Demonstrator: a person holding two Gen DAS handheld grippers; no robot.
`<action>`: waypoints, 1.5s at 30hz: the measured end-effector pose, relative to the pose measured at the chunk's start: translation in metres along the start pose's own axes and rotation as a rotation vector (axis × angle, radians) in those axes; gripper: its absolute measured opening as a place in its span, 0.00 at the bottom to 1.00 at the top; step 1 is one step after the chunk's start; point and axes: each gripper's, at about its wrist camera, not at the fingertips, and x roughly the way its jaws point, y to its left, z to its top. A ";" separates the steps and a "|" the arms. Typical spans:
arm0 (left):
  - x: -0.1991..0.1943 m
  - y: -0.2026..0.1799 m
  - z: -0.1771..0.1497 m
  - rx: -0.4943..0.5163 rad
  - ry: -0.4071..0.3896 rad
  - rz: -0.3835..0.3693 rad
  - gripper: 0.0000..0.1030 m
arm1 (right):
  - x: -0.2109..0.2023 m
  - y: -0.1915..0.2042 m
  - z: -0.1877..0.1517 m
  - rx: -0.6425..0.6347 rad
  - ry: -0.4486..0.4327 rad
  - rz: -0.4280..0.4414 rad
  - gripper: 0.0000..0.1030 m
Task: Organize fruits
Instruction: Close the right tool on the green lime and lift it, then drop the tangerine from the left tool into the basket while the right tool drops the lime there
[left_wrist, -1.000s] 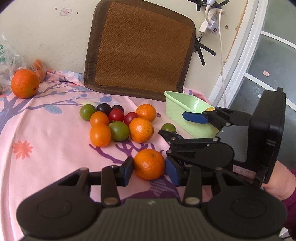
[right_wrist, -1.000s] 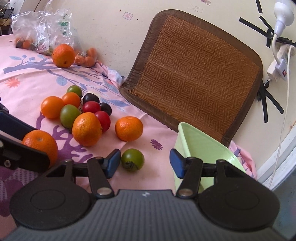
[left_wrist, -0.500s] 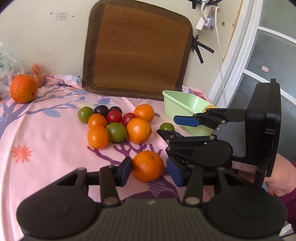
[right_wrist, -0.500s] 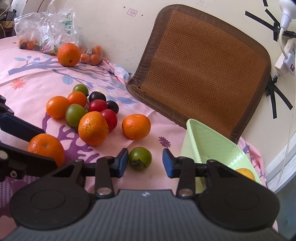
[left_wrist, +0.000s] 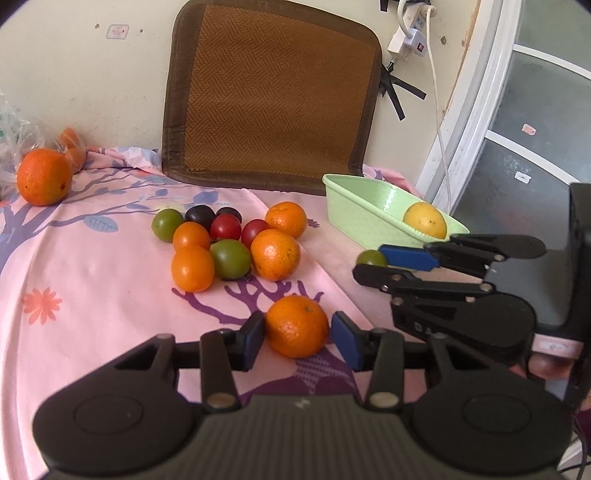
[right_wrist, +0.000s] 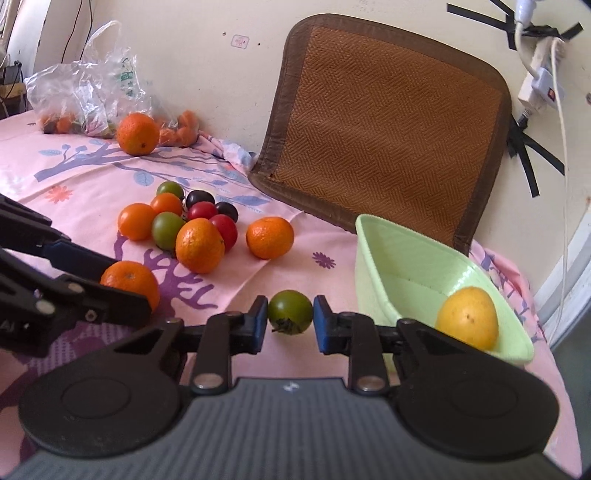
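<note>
One green fruit (right_wrist: 290, 312) between right hand-held gripper (right_wrist: 290, 322) pads.

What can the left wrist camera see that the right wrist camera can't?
Only the left wrist view shows the window at the right. Only the right wrist view shows the whole plastic bag by the wall. Both show the green basket with a yellow fruit inside, the fruit pile, the left gripper around an orange, and the right gripper around a green tomato.
</note>
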 end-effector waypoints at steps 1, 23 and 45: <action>0.000 -0.001 0.000 0.003 -0.002 -0.001 0.45 | -0.005 -0.002 -0.004 0.024 0.006 0.009 0.28; 0.004 -0.041 0.015 0.083 -0.011 0.018 0.36 | -0.058 -0.027 -0.037 0.257 -0.147 0.036 0.28; 0.121 -0.113 0.091 0.153 0.007 -0.021 0.45 | -0.022 -0.096 -0.029 0.308 -0.188 -0.120 0.30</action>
